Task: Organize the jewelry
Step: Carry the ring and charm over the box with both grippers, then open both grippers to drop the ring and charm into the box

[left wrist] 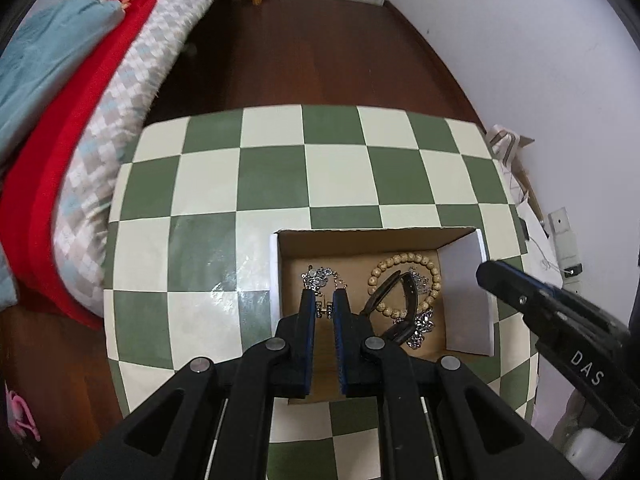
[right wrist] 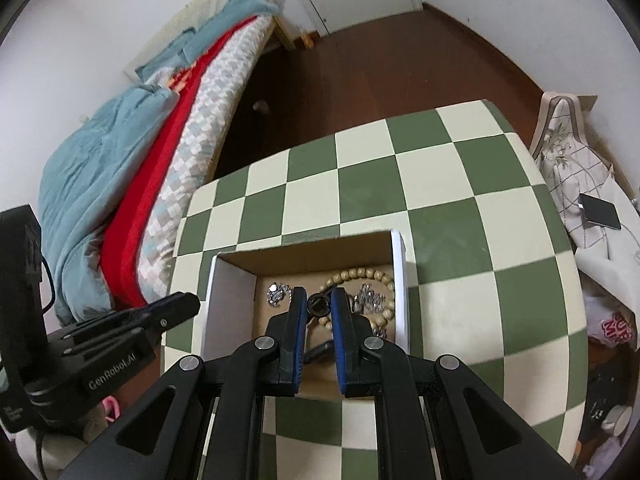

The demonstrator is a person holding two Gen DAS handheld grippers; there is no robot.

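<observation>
Left gripper (left wrist: 324, 300) nips small sparkly piece, maybe earring (left wrist: 323, 309); right gripper (right wrist: 319, 300) clamps dark ring (right wrist: 319, 305) above cardboard box (right wrist: 304, 252).

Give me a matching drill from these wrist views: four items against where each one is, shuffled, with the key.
Items:
1. wooden bead bracelet
2. black ring
3. small rhinestone piece
4. cardboard box

Places:
A. pinched between the fingertips of the right gripper
B. standing on the checkered table
C. lying inside the cardboard box
D. pinched between the fingertips of the left gripper

Pairs: 1-C, 2-A, 3-D, 4-B
</observation>
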